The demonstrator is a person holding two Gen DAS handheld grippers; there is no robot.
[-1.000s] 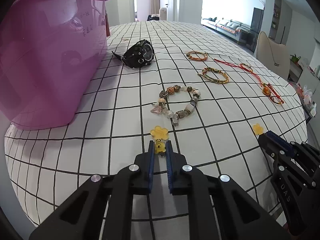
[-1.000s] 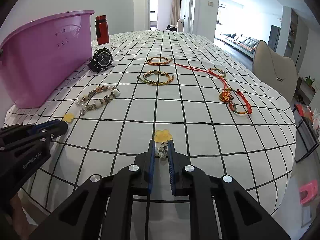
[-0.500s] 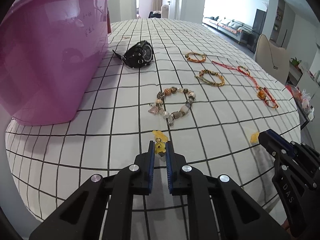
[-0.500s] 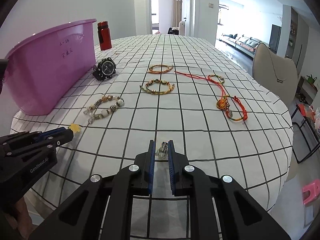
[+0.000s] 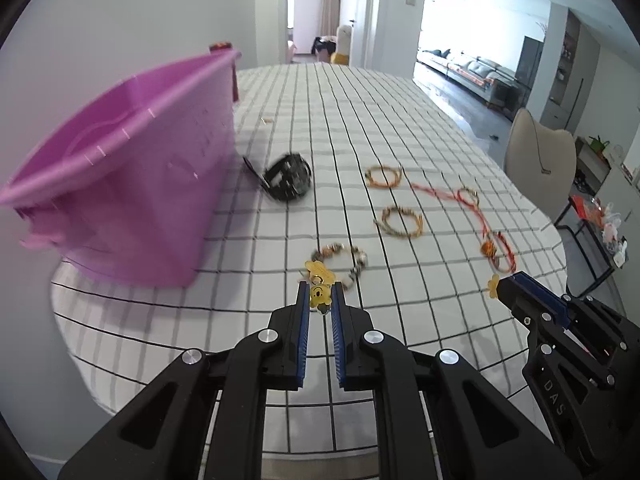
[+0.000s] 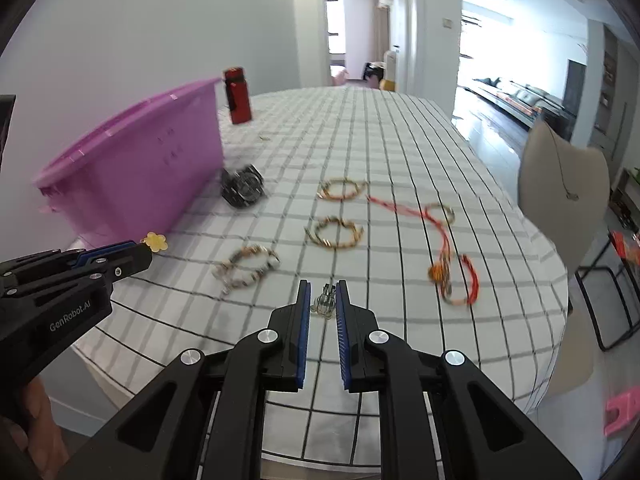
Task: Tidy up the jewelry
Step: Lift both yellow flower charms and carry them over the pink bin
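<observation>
Both grippers hang tilted downward side by side. The left gripper [image 5: 320, 294] is clamped nearly closed, and so is the right gripper [image 6: 323, 294], at three o'clock of it.

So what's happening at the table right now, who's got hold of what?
A person holds a gripper in each hand. The left gripper is shut on a yellow flower earring, and the right gripper is shut on its match, a second earring, both clear of the checked tablecloth. The beaded bracelet, two woven bracelets, the red cord necklace and the black watch lie on the cloth beside the purple tub.
</observation>
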